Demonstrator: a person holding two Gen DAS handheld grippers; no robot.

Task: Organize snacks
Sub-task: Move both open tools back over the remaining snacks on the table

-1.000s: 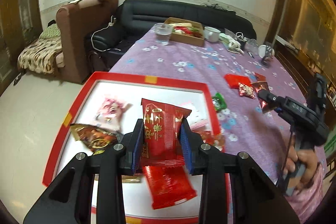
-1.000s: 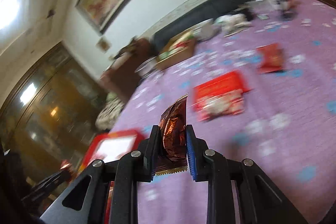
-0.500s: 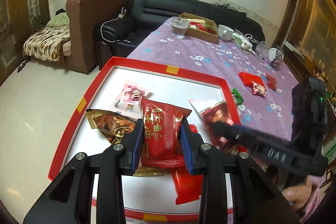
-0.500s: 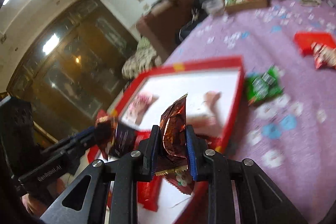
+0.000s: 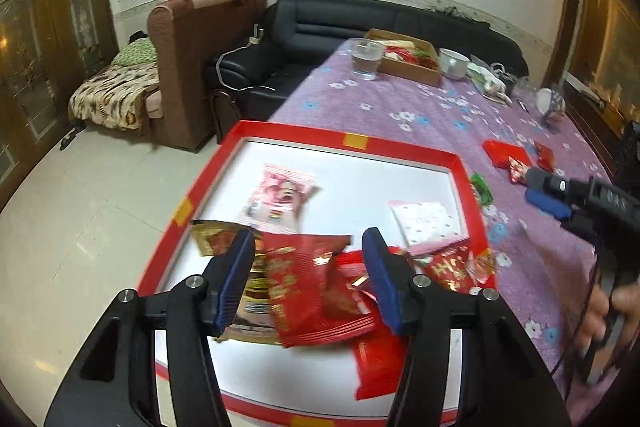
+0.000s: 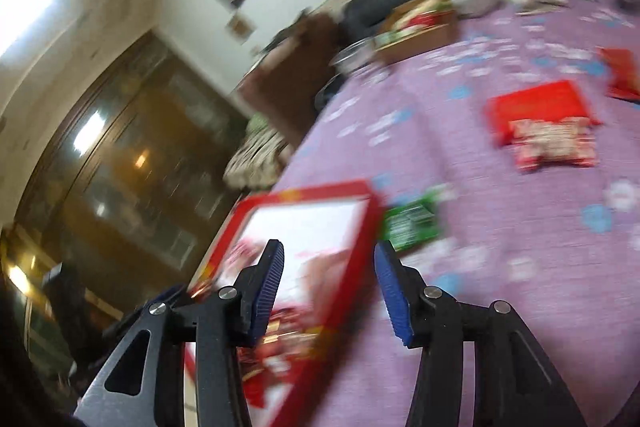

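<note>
A red-rimmed white tray [image 5: 352, 141] holds several snack packets. My left gripper [image 5: 310, 279] is open above it; a red packet [image 5: 308, 291] lies loose between its jaws on the pile. A pink packet [image 5: 280, 195] and a white packet [image 5: 428, 223] lie further back. My right gripper [image 6: 328, 287] is open and empty, over the tray's right rim [image 6: 352, 267]; it shows at the right of the left wrist view [image 5: 548, 191]. A green packet [image 6: 412, 227], a red packet [image 6: 536, 107] and a patterned one [image 6: 552, 143] lie on the purple cloth.
The table has a purple flowered cloth [image 5: 420, 107]. At its far end stand a glass [image 5: 366, 59], a cardboard box of snacks [image 5: 408, 57], a white cup [image 5: 452, 63] and clutter. A black sofa [image 5: 360, 23] and brown armchair [image 5: 192, 59] are behind.
Both grippers have opened. The left let its red packet fall onto the tray pile. The right let go of the brown foil packet and has swung back to the right, off the tray.
</note>
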